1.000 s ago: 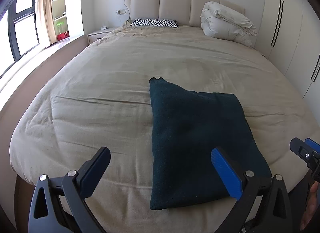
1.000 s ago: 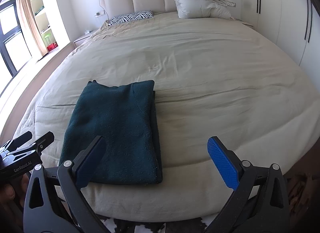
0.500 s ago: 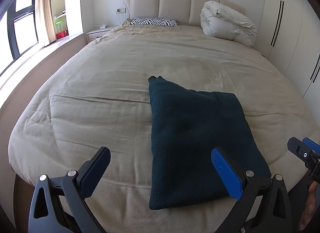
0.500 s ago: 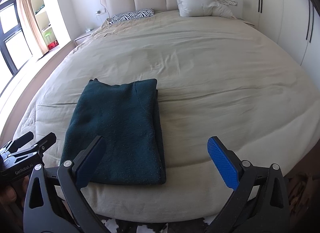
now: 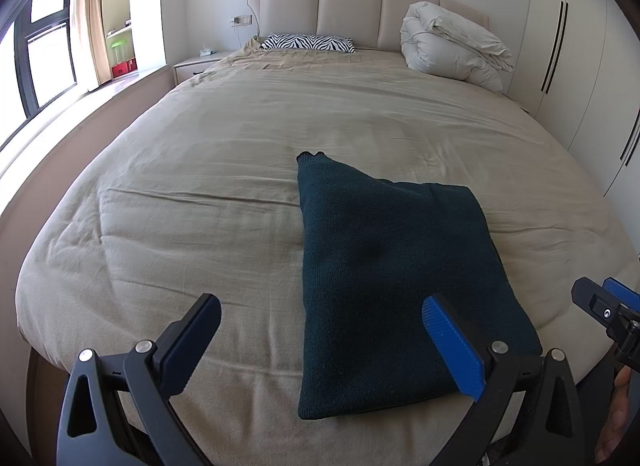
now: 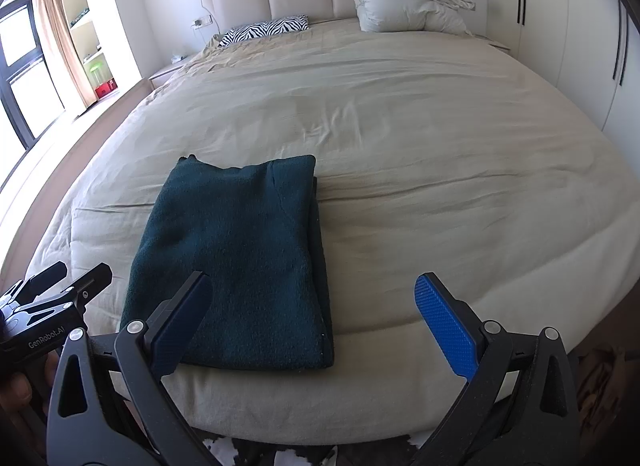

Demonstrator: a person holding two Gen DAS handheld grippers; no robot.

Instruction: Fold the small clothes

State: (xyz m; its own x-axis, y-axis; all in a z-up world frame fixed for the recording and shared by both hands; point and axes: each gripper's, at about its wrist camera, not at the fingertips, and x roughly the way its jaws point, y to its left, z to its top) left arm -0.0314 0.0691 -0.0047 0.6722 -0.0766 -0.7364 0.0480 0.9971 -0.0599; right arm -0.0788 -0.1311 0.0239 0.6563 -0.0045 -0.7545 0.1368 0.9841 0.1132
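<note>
Left hand-held gripper (image 5: 320, 340): fingers spread wide, nothing btwn, held back off bed's foot edge, likely clear of cloth btwn folds. Right hand-held gripper (image 6: 314, 316): same, wide and empty. "GenRobot.AI" printed on left unit's body, legible in right wrist view; no other writing.

Dark green garment (image 6: 240, 266): folded into rough rectangle, flat on bed (image 6: 440, 169) near foot edge, within easy reach. One far corner pokes out, so fold prob. not final.

Far end: zebra pillow (image 5: 308, 43), rolled duvet (image 5: 452, 47) by headboard, well apart from work area.

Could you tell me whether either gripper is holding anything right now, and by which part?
Nothing: both jaws are open, clear of the folded garment.
</note>
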